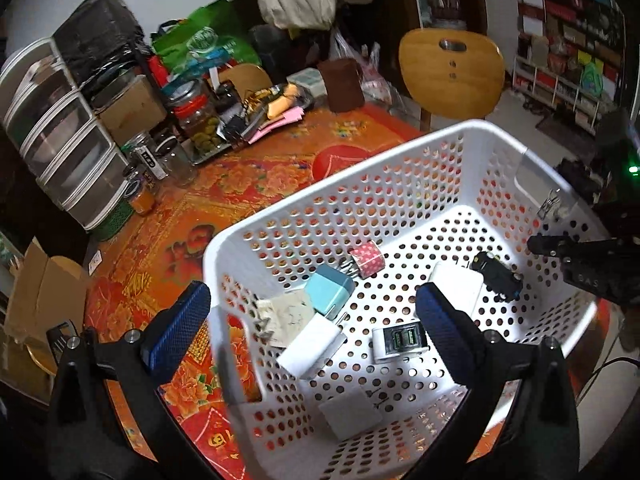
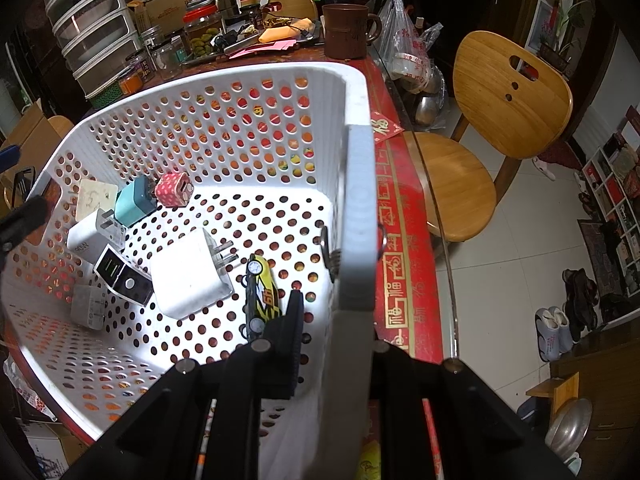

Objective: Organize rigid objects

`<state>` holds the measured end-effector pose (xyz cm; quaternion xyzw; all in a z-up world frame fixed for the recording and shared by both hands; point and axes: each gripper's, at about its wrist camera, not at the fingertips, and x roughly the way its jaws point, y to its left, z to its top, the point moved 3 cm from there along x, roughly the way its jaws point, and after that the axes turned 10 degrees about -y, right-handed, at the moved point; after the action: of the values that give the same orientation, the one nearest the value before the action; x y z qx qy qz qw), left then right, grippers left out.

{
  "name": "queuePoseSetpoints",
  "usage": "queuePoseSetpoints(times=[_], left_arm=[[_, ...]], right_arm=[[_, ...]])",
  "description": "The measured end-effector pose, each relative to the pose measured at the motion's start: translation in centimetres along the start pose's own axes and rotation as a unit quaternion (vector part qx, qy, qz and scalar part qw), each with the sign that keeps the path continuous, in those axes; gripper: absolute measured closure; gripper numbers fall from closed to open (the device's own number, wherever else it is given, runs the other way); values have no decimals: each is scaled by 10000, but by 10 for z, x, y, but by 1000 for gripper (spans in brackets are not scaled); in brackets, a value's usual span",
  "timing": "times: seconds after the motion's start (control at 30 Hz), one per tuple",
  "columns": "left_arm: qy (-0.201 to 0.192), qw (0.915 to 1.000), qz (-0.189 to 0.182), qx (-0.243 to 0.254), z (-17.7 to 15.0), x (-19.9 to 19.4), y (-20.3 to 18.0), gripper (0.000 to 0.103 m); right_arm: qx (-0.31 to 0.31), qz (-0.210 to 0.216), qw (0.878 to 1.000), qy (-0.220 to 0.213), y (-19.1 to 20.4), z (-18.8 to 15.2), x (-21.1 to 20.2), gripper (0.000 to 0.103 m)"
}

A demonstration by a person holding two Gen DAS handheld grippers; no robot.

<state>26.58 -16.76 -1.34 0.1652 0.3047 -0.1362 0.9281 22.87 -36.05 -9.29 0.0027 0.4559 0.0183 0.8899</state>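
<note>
Chargers (image 1: 332,294) and toy car (image 2: 260,292) already fill basket (image 1: 320,208); right fingers (image 2: 294,320) pinch its wall, left fingers (image 1: 192,312) spread astride its rim.

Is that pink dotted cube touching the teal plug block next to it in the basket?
Cannot tell. In the right wrist view the pink dotted cube sits tight against the teal plug block, and neither view plainly shows contact or a gap.

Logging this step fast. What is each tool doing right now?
Left tool: open, straddling the white perforated plastic basket wall, holding nothing.
Right tool: shut on the basket's rim.
</note>
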Motion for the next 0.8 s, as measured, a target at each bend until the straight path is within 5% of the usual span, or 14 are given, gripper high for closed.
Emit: queuePoseSetpoints(times=[0.07, 0.13, 0.33, 0.6, 0.8], left_arm=[[-189, 9997, -17, -180, -5, -12, 11, 1], [-396, 9985, 16, -374, -9, -25, 20, 1], [-1050, 9884, 171, -1086, -33, -79, 53, 1], [-1708, 9721, 430, -1551, -82, -173, 58, 1], [-1837, 9659, 501, -1755, -125, -234, 39, 1]], right_arm=[[-8, -23, 10000, -53, 0, 0, -1, 78], [-77, -102, 9999, -83, 1, -1, -3, 38], [-122, -448, 9954, -842, -1, -4, -45, 2], [-343, -643, 9608, -2674, 37, -57, -172, 0], [-479, -589, 9478, -3098, 81, -112, -230, 0]])
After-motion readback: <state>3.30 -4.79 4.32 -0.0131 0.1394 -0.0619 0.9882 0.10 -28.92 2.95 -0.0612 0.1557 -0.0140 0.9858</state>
